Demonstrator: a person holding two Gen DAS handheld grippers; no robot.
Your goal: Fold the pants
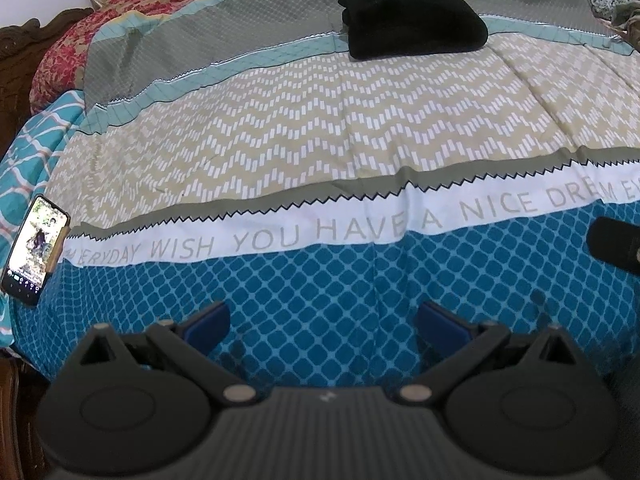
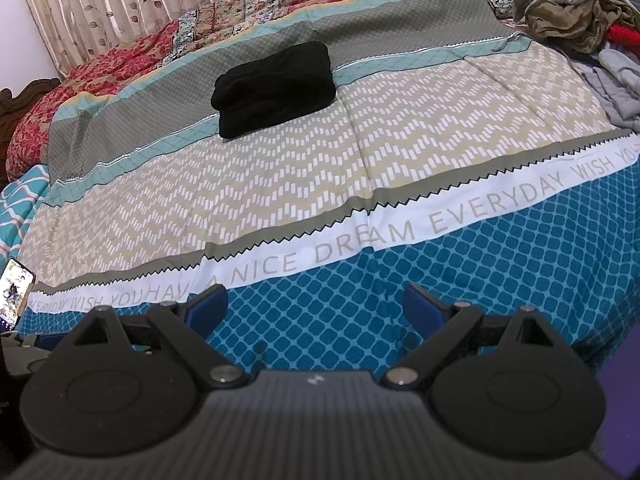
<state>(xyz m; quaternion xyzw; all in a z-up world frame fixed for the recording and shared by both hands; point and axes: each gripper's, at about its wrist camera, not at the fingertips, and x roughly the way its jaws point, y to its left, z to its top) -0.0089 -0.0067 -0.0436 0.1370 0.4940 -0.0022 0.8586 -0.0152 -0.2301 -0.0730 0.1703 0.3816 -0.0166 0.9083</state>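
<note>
Black pants (image 1: 414,20) (image 2: 274,88) lie folded into a compact bundle far back on the bed, across its grey and teal stripes. My left gripper (image 1: 322,322) hovers open over the blue diamond band near the bed's front edge, far from the pants, with nothing between its blue pads (image 1: 210,320). My right gripper (image 2: 316,306) is also open and empty over the same blue band. Part of the right gripper's black body (image 1: 616,246) shows at the right edge of the left wrist view.
A lit phone (image 1: 34,248) (image 2: 14,288) rests at the bed's left edge. A heap of olive, grey and red clothes (image 2: 580,20) sits at the far right. A red floral quilt (image 2: 100,76) and curtains (image 2: 120,4) lie behind. The patterned bedspread (image 2: 280,184) stretches between grippers and pants.
</note>
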